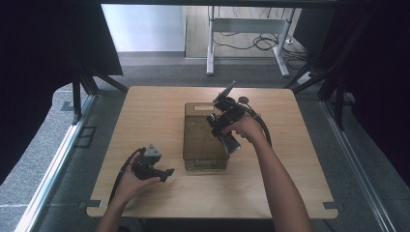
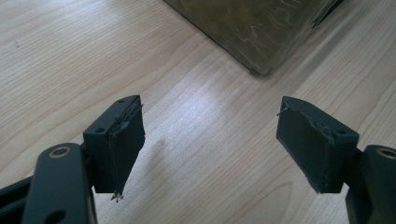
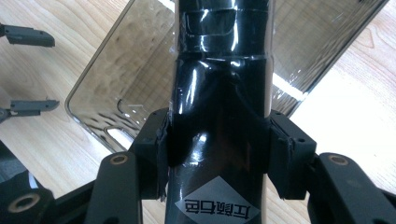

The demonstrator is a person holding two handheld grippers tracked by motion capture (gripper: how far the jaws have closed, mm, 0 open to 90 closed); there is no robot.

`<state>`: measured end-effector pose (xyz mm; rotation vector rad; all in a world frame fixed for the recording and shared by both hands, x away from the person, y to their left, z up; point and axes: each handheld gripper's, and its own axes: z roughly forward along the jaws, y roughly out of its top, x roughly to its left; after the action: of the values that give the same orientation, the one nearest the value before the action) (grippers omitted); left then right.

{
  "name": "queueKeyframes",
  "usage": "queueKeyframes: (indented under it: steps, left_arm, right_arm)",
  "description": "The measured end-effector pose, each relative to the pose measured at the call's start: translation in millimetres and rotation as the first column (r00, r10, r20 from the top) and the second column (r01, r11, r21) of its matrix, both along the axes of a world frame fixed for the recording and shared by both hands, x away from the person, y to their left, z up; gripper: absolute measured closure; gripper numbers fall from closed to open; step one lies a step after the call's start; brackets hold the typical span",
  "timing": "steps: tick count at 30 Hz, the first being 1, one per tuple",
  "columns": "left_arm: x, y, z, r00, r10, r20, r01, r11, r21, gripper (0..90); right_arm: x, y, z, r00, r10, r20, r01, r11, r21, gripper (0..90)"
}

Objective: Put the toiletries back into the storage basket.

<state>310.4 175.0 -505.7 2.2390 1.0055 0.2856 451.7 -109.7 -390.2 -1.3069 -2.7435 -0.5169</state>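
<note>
My right gripper (image 3: pixel 219 140) is shut on a glossy black wrapped pack (image 3: pixel 222 70) that bears a white diamond label. The jaws clamp both sides of the pack and hold it above a smoked see-through bin (image 3: pixel 126 79). From above, the right gripper (image 1: pixel 227 133) hangs over the right side of the bin (image 1: pixel 193 140), and the pack's (image 1: pixel 233 145) shiny end points down at the bin's right edge. My left gripper (image 2: pixel 210 149) is open with nothing between its pads, low over the bare wood near a corner of the bin (image 2: pixel 261 32). It rests front left of the bin (image 1: pixel 168 174).
The wooden table (image 1: pixel 145 111) has bare room left of, right of and in front of the bin. Dark curtains stand at both sides. A white desk frame (image 1: pixel 246 29) and cables are on the floor beyond the far edge.
</note>
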Motion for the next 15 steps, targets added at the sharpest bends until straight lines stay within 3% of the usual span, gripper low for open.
queueKeyframes:
  steps: [9, 15]
  left_arm:
    - [0.9, -0.5, -1.2, 1.0000, -0.005, -0.005, 0.005, 1.0000, 0.001, 23.8]
    - [0.6, -3.1, -2.3, 0.9999, -0.011, -0.006, 0.011, 0.9999, 0.001, 23.8]
  right_arm:
    - [5.7, 11.8, -4.5, 0.9999, -0.003, -0.011, 0.003, 1.000, 0.005, 47.3]
    - [9.6, 18.4, -5.4, 0.9991, -0.035, -0.022, 0.036, 0.999, 0.011, 47.3]
